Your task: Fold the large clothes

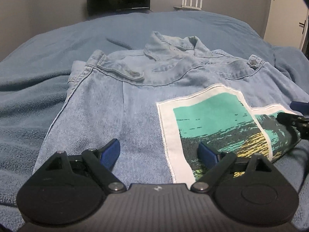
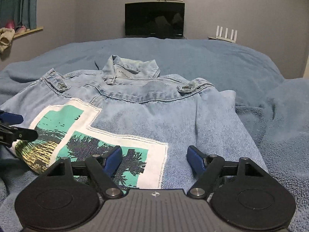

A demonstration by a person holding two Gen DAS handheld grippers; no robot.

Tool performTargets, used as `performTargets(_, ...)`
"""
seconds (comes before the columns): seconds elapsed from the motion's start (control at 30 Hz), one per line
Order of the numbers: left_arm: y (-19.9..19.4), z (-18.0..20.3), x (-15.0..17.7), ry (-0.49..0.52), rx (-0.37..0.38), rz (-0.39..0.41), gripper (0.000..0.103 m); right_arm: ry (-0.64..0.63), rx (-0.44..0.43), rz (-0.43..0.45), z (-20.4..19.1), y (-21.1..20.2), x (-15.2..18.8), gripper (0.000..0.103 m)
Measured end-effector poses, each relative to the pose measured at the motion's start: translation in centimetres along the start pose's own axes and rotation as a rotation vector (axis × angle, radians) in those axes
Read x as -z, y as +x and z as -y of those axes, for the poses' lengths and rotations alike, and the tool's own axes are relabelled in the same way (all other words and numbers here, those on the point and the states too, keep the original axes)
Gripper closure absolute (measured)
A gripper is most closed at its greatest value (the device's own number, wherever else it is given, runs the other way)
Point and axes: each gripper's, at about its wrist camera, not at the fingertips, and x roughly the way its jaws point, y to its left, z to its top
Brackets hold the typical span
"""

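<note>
A light blue denim jacket [image 1: 119,106] lies back-up on the bed, collar at the far end; it also shows in the right wrist view [image 2: 193,116]. A white patch with a teal and yellow print [image 1: 212,119] covers its lower back, also seen in the right wrist view [image 2: 87,135]. My left gripper [image 1: 159,152] is open and empty just above the jacket's near hem. My right gripper [image 2: 154,158] is open and empty over the hem, half above the patch. Each gripper's fingers show at the edge of the other's view.
A blue blanket [image 2: 270,116] covers the bed all around the jacket. A dark screen [image 2: 154,19] and a white router [image 2: 226,32] stand by the far wall. A door [image 1: 303,29] is at the right; a curtain and shelf [image 2: 25,15] at the left.
</note>
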Motion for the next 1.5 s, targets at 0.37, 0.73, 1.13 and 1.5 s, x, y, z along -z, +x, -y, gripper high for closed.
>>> performTargets(0.37,-0.3,-0.3,0.1,-0.011,0.014,0.026,0.011,0.507,-0.132,0.045,5.1,-6.2,1.4,0.023)
performTargets(0.73,-0.1,-0.1,0.0,-0.009,0.013,0.026,0.010,0.630,-0.071,-0.152,5.7,-3.1,2.9,0.025)
performTargets(1.13,0.1,0.0,-0.1,-0.006,0.014,0.029,0.009,0.902,0.014,0.033,7.7,1.5,2.9,0.022)
performTargets(1.5,-0.6,6.0,-3.1,0.124,0.015,0.178,0.009,0.712,-0.013,0.167,6.0,-1.3,1.6,0.056)
